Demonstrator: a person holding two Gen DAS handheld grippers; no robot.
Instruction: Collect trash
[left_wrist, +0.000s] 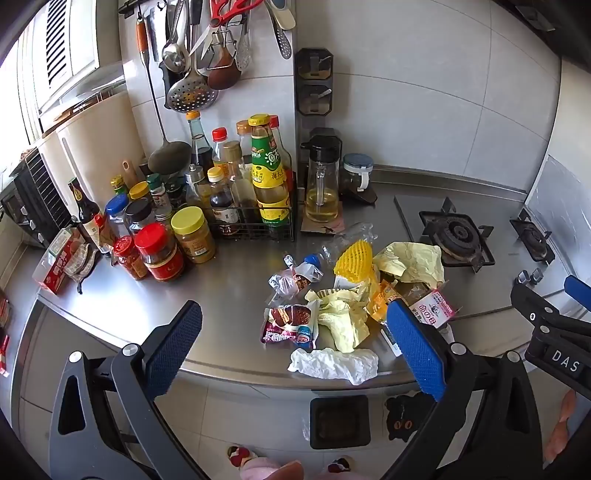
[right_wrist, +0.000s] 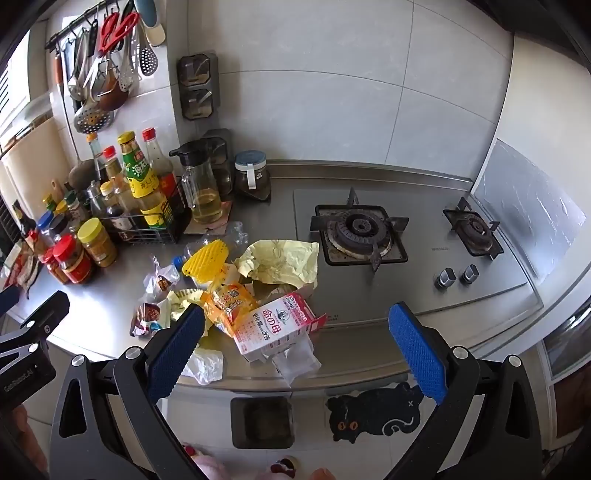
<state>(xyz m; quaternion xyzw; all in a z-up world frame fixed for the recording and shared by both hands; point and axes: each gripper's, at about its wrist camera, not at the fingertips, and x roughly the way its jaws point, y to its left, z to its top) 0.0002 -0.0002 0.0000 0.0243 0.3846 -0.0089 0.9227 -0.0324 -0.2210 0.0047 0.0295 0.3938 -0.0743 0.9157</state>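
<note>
A pile of trash lies on the steel counter: a white tissue, a purple snack wrapper, yellow crumpled paper, yellow foam netting, a pink-and-white carton and an orange wrapper. A small dark bin stands on the floor below the counter edge, also in the right wrist view. My left gripper is open and empty, above the counter's front edge near the tissue. My right gripper is open and empty, around the carton's near end without touching it.
Many sauce bottles and jars crowd the back left, with a wire rack and oil jug. A gas hob sits to the right. Utensils hang on the wall. A cat mat lies on the floor.
</note>
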